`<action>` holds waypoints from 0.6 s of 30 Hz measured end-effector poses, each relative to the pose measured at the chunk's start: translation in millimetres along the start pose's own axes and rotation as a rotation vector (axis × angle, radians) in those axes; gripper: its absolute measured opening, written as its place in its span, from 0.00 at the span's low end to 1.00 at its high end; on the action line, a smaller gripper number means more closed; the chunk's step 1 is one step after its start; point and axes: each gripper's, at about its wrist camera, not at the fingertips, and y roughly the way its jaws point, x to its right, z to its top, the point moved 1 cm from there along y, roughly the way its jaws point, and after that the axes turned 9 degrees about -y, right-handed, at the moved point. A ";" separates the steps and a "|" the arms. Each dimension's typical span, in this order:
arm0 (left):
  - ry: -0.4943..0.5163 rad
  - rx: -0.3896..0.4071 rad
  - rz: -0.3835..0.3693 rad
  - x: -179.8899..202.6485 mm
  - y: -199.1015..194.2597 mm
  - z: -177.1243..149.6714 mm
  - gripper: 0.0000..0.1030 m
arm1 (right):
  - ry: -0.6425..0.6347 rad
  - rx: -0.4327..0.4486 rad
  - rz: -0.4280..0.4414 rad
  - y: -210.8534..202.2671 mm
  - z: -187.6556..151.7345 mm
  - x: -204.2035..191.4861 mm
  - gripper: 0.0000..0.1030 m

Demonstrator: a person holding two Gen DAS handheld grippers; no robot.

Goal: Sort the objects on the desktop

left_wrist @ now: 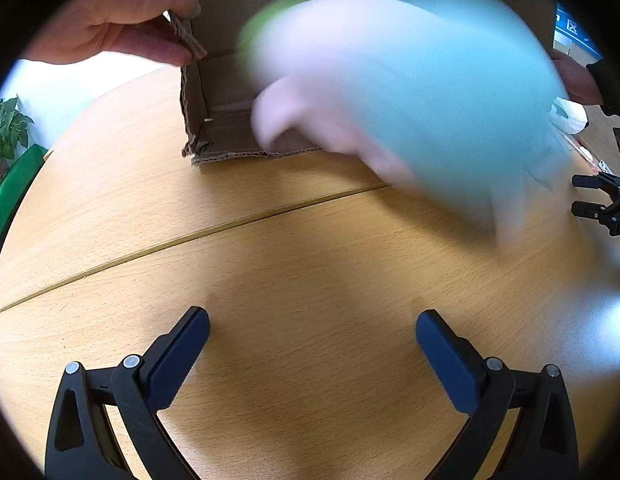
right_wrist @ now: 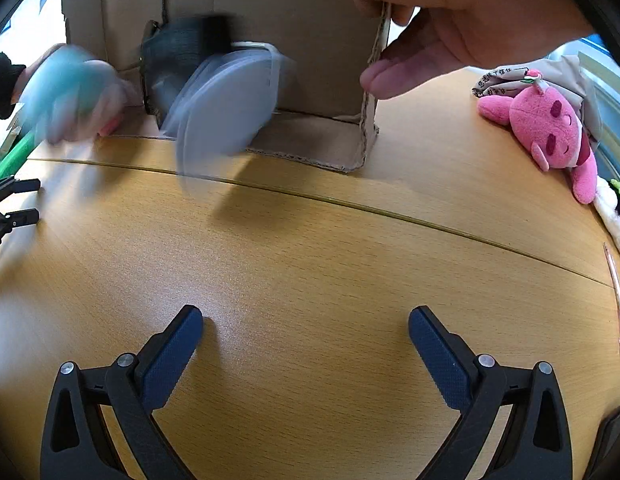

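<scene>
Blurred pale-blue and pink soft object (left_wrist: 409, 100) is tumbling beside the tipped corrugated brown cardboard box (right_wrist: 317, 80); translucent round plastic lid (right_wrist: 226, 112) is spilling from it. Both claws, left claw (left_wrist: 312, 332) and right claw (right_wrist: 306, 330), are hovering spread wide, empty, over the grainy wood-laminate desk (right_wrist: 310, 260). Fuzzy pink plush toy (right_wrist: 549, 132) is lying at the desk's right edge.

A light wooden table (left_wrist: 294, 264) fills the space under and ahead of the jaws in both wrist views. A thin seam (left_wrist: 190, 236) crosses it ahead of the fingertips, rising from left to right in the left wrist view.

Far left of the left jaws, past the table edge, stands a leafy plant (left_wrist: 6, 128) above a green surface (left_wrist: 14, 188). Far right of them a black pronged device (left_wrist: 601, 204) sits at the table edge, with a crumpled white bag (left_wrist: 569, 114) beyond it and a blue sign (left_wrist: 571, 28) higher up.
</scene>
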 end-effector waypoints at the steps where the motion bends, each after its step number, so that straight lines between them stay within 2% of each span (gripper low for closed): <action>1: 0.000 0.000 0.000 0.6 0.8 0.1 1.00 | 0.000 0.000 0.000 -0.1 0.1 -0.1 1.00; 18: 0.000 -0.001 -0.002 4.9 2.6 1.6 1.00 | 0.009 -0.001 -0.004 0.2 2.7 0.2 1.00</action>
